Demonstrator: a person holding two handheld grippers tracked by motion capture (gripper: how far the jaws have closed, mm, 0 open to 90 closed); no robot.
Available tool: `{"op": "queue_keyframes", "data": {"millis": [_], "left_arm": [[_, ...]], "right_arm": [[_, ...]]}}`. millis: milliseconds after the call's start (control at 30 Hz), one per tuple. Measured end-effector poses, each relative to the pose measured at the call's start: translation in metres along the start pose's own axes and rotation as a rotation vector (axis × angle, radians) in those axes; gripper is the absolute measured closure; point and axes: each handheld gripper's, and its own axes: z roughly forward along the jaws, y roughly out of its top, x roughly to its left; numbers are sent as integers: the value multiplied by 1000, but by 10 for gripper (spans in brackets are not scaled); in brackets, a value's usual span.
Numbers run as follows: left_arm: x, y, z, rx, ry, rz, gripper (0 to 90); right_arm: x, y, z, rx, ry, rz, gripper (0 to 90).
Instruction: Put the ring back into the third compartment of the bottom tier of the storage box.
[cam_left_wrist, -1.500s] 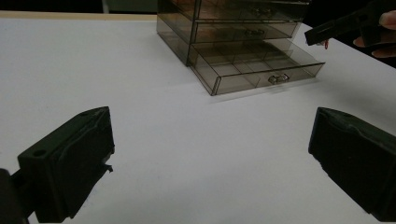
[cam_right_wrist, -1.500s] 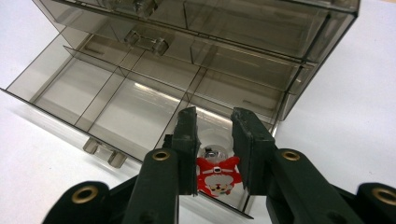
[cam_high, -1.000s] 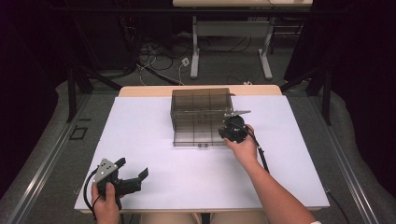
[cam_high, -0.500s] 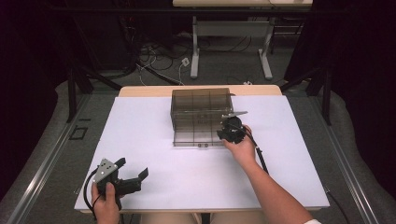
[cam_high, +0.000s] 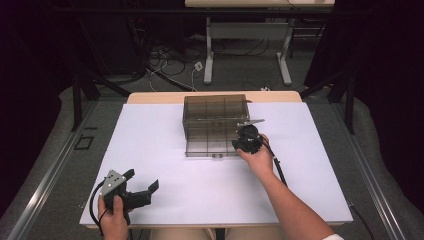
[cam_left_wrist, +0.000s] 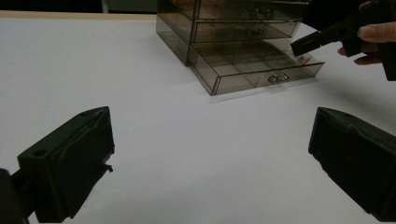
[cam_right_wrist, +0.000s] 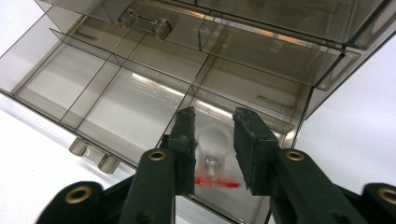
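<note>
While the left gripper (cam_high: 142, 192) sits idle at the near left edge of the white table (cam_high: 165, 150), jaws spread wide with nothing between them, the right gripper (cam_high: 239, 145) is over the smoky transparent drawer organiser (cam_high: 215, 112) at table centre-back.

Bottom drawer (cam_left_wrist: 254, 70) is pulled out toward the person; upper drawers are pushed in. Right gripper's tips hang over the pulled-out drawer's right-hand front compartment, close to the front wall.

Right gripper view: jaws nearly together, just been parting slightly, narrow gap left. A small silvery metal part (cam_right_wrist: 211, 163) with a red smear or marking under it lies on the compartment floor (cam_right_wrist: 130, 116), seen through that gap. Pads not pressing on it as far as I can tell, so no grip.

Other compartments of the drawer look bare. Drawer handle (cam_left_wrist: 278, 78) faces the near edge.
</note>
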Motion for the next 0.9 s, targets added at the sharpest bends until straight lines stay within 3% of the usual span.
{"op": "queue_keyframes", "data": {"millis": [367, 900], "left_arm": [[-1, 0, 0, 0, 0, -3, 3], [-1, 0, 2, 2, -1, 3, 3]], "right_arm": [[0, 0, -2, 6, -1, -11, 584], [-2, 3, -10, -42, -17, -19, 443]]}}
